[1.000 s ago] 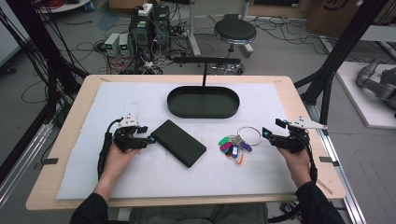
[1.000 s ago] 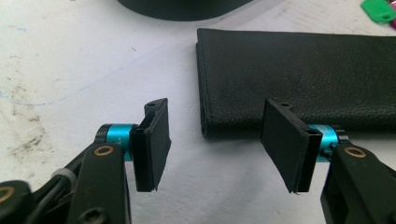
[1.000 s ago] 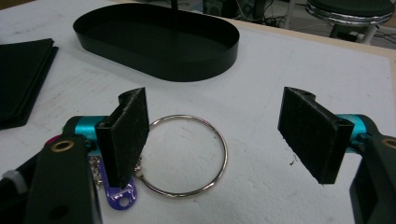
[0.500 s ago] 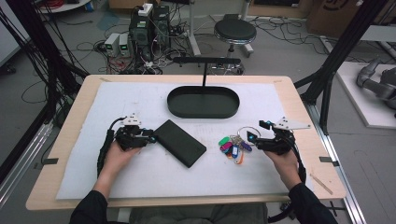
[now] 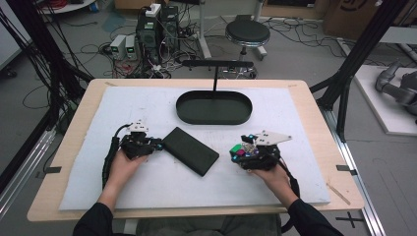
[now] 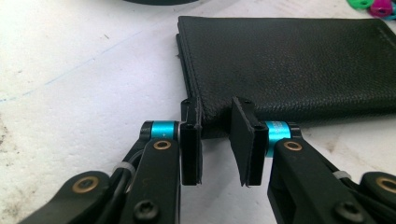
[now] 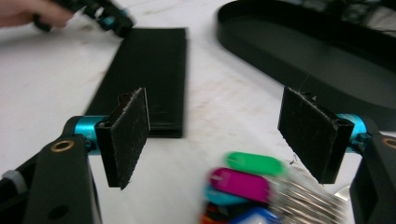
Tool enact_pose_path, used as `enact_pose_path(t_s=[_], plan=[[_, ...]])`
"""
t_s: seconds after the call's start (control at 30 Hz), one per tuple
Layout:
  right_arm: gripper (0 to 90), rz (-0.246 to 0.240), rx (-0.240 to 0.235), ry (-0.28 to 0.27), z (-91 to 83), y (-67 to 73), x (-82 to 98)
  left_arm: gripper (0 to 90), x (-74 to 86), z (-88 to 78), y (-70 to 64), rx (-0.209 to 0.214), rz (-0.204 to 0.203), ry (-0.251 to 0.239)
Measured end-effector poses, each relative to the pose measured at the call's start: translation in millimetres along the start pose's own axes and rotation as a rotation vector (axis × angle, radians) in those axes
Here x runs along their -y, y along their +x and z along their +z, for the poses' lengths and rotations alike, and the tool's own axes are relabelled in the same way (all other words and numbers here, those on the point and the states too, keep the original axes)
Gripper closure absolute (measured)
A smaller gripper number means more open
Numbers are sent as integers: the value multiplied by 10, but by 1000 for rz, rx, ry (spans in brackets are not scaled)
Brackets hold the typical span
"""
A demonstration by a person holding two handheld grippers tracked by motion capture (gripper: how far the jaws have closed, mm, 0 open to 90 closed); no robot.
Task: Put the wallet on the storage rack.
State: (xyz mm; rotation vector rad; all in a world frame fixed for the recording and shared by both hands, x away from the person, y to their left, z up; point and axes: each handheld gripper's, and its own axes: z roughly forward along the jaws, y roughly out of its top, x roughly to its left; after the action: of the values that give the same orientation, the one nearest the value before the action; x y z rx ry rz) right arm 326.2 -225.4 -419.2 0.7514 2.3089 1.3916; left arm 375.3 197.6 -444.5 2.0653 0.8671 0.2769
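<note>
- White-matted tabletop point(image 5: 295, 118) bears one black oval tray point(image 5: 214, 107) at the far side.
- One black wallet point(image 5: 191, 150) lies centre; the left gripper point(image 6: 215, 122) has just clamped its corner.
- One bunch of keys point(image 7: 243, 186) sits between the right gripper's point(image 7: 231, 135) wide-spread jaws.

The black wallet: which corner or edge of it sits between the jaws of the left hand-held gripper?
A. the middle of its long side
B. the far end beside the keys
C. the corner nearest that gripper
C: in the left gripper view, the left hand-held gripper has its jaws closed on the nearest corner of the black wallet.
</note>
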Motion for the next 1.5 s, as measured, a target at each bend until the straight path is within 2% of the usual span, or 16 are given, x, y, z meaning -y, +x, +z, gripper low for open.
enact_pose_path(t_s=[0.07, 0.43, 0.5, 0.57, 0.6, 0.63, 0.73, 0.9, 0.93, 0.97, 1.03, 1.2, 1.3, 1.37, 1.47, 1.5], plan=[[255, -42, -33, 21, 149, 157, -31, 749, 20, -12, -12, -1, -7, -9], [332, -183, -98, 107, 502, 519, -57, 767, 72, -31, -31, -10, -16, -26], [349, -262, -117, 135, 607, 659, -57, 767, 80, -29, -34, -10, -22, -31], [382, -315, -112, 159, 659, 744, -48, 767, 84, -29, -35, -10, -24, -33], [382, -315, -112, 159, 659, 744, -48, 767, 84, -29, -35, -10, -24, -33], [388, -355, -100, 196, 711, 798, -28, 766, 87, -31, -33, -8, -27, -34], [421, -424, -48, 197, 724, 852, -5, 765, 91, -31, -31, -6, -31, -36], [504, -465, -15, 194, 719, 882, 15, 762, 110, -32, -22, -1, -34, -52], [541, -472, -16, 192, 713, 884, 14, 760, 109, -30, -27, -3, -37, -57], [662, -479, -38, 184, 686, 883, 5, 755, 109, -34, -28, -4, -35, -54], [759, -476, -61, 169, 640, 860, -21, 723, 108, -47, -24, 0, -38, -67], [809, -434, -83, 151, 583, 764, -62, 610, 83, -95, -42, -10, -17, -130], [824, -301, -142, 72, 445, 556, -149, 518, 54, -156, -62, -5, 22, -187], [827, -246, -179, 50, 372, 461, -177, 471, 8, -202, -94, -11, 74, -223], [829, -162, -246, 9, 249, 333, -203, 431, -27, -224, -119, 0, 106, -244], [829, -138, -262, -4, 206, 290, -206, 421, -66, -230, -152, 15, 150, -254]])
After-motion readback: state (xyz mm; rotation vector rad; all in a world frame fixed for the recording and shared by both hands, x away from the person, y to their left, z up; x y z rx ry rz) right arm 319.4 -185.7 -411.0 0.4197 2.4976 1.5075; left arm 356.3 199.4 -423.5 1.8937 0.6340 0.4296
